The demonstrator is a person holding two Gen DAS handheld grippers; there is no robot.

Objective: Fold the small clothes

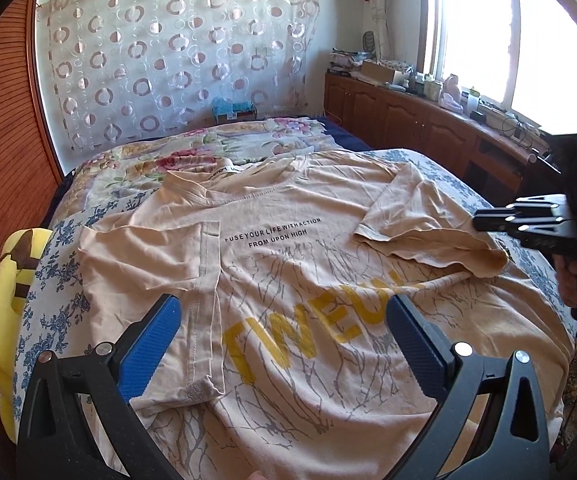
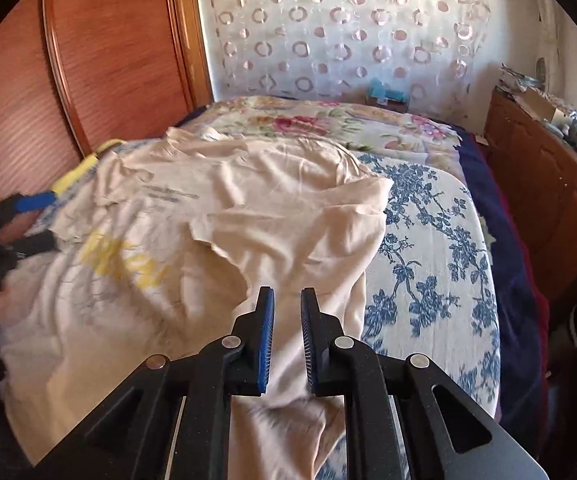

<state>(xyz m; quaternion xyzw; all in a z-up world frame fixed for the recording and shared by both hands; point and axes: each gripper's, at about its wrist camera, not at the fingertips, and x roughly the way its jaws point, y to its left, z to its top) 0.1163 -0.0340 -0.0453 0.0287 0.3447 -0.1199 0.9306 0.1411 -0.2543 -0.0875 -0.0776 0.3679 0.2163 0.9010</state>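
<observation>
A beige T-shirt (image 1: 288, 248) with yellow letters and black print lies face up on the bed, both sleeves folded inward. My left gripper (image 1: 282, 312) is wide open and empty, hovering over the shirt's lower left part. My right gripper (image 2: 287, 304) hovers over the shirt's (image 2: 216, 216) right side, jaws narrowly apart with nothing between them. The right gripper also shows at the right edge of the left wrist view (image 1: 484, 220). The left gripper shows blurred at the left edge of the right wrist view (image 2: 36, 220).
The bed has a blue-flowered white cover (image 2: 428, 240) and a floral quilt (image 1: 208, 152) at the far end. A yellow plush toy (image 1: 0, 312) lies at the bed's left edge. A wooden wardrobe (image 2: 108, 60) stands left. A cluttered wooden cabinet (image 1: 428, 116) runs under the window.
</observation>
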